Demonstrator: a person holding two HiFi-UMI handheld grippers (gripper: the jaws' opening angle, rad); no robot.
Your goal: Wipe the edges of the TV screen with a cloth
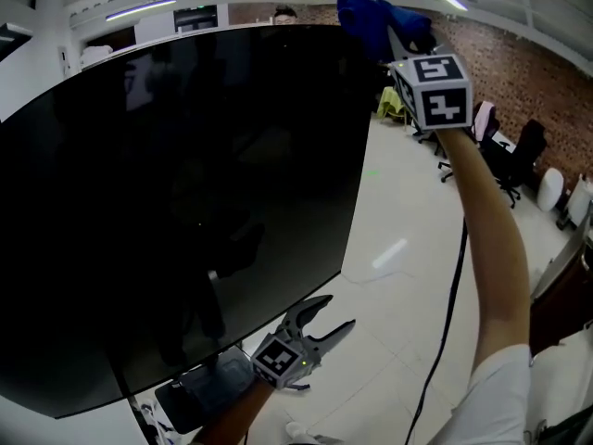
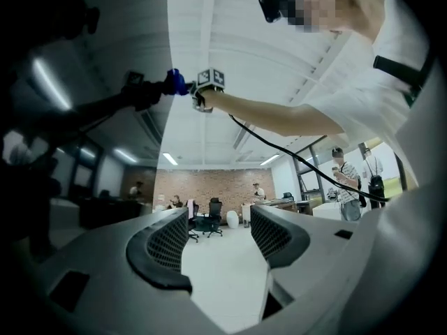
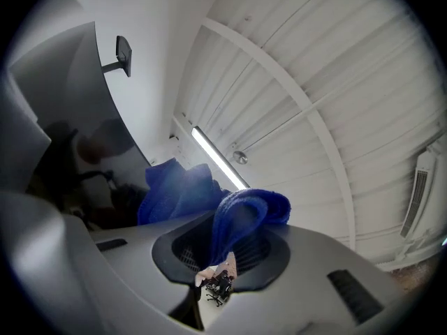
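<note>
A big dark TV screen [image 1: 176,202] fills the left of the head view. The blue cloth [image 1: 371,17] is pressed against its top right corner, held by my right gripper [image 1: 394,40] at the end of a raised arm. From the right gripper view the cloth [image 3: 241,211] bulges out between the jaws, which are shut on it, beside the screen's edge [image 3: 84,117]. My left gripper [image 1: 324,318] hangs low below the screen's bottom edge, jaws open and empty. The left gripper view shows its fingers [image 2: 167,246] apart, and far off the right gripper [image 2: 199,93] with the cloth [image 2: 174,82].
Beyond the screen lies a white floor [image 1: 398,276] with office chairs [image 1: 510,160] by a brick wall. A black cable [image 1: 449,313] hangs from my right arm. People stand at desks [image 2: 349,183] in the distance. A black device [image 1: 199,387] sits under the screen's lower edge.
</note>
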